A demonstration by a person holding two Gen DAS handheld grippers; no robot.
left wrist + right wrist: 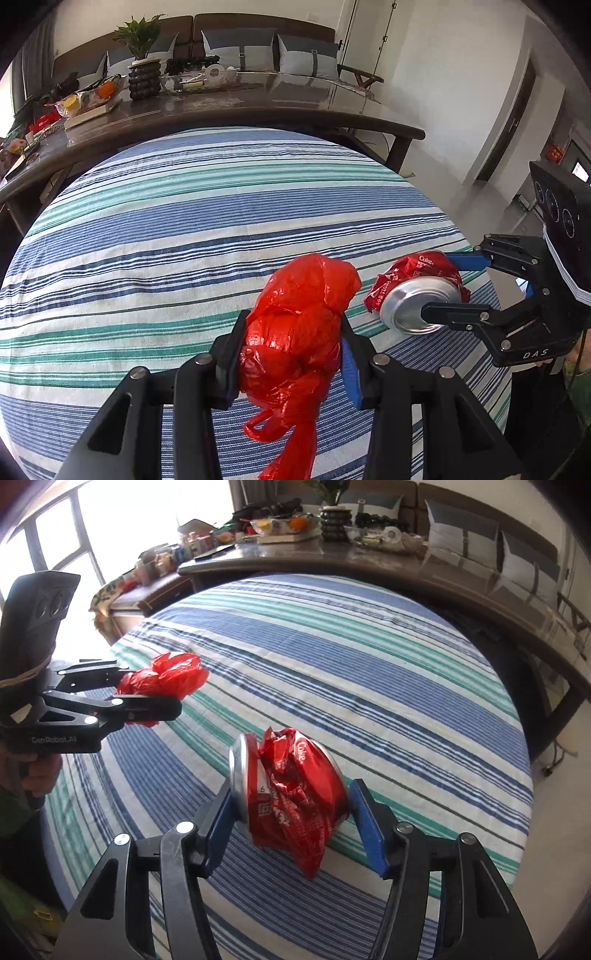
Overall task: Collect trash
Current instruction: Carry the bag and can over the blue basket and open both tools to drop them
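Note:
My left gripper is shut on a crumpled red plastic bag and holds it above the striped tablecloth. The bag's handles hang down below the fingers. My right gripper is shut on a crushed red Coke can, gripped across its two ends. In the left wrist view the can shows at the right with its silver bottom facing me, held by the right gripper. In the right wrist view the left gripper and the bag show at the left.
The round table carries a blue, green and white striped cloth. Behind it stands a long dark table with a potted plant, fruit bowl and clutter. A sofa with cushions lies beyond.

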